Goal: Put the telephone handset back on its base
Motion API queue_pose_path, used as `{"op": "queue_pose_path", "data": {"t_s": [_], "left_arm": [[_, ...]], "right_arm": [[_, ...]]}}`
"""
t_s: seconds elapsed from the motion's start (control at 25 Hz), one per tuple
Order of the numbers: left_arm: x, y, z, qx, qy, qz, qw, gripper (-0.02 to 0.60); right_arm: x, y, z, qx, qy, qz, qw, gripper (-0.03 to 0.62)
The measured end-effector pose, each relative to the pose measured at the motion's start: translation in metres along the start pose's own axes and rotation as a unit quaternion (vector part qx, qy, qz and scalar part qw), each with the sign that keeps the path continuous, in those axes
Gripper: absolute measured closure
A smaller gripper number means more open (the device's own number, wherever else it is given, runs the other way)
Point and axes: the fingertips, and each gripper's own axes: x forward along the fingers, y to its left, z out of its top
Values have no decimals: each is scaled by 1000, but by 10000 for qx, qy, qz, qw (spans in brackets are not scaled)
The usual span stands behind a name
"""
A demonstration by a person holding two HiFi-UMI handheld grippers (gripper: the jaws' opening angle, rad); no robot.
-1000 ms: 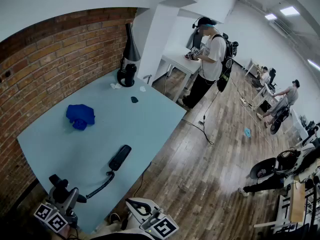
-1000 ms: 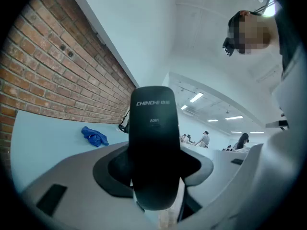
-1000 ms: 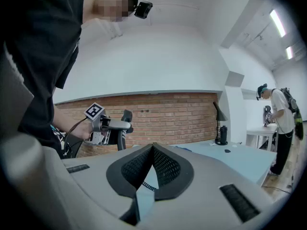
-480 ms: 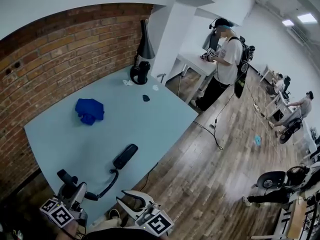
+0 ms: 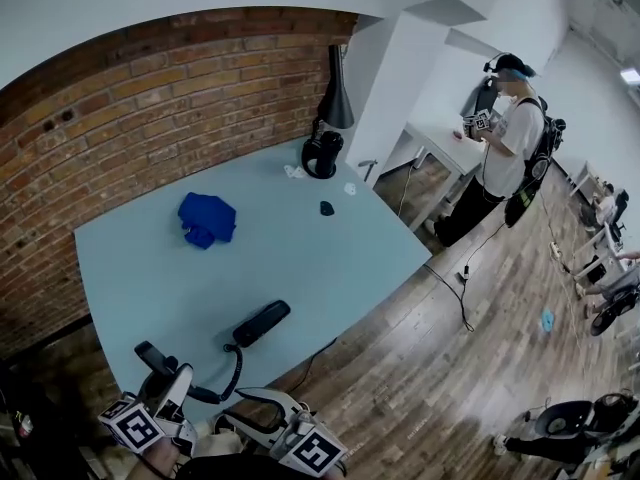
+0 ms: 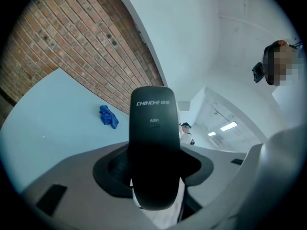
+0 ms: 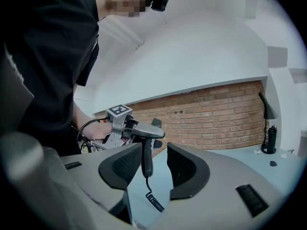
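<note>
L hand-held gripper (image 6: 153,176) clamps handset (image 6: 152,128), R hand-held gripper (image 7: 156,169) jaws just been opening, handset betw. them ungripped; next: lower onto base (image 5: 262,323).

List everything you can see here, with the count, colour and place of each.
table: one, light blue, against the brick wall
telephone base: one, black, on the table's near part
handset: one, black, in the left claw, off the base
coiled cord: one, black, from handset to base
cloth: one, blue, crumpled, on the table towards the wall
lamp: one, black, table's far corner
small dark object: one, near the lamp, too small to identify
person: one, white shirt, standing beyond the table
left claw: one, grey, shut on the handset
right claw: one, grey, jaws just been opening, gripping nothing
</note>
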Motion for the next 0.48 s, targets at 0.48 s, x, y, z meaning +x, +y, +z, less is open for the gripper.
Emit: {"op": "queue_pose_path", "data": {"t_s": [0.48], "left_arm": [[30,-51,-48,-714,-521,387,9953,322]], "right_arm": [[-40,-16,-43,-23,634,1321,9892,369]]}}
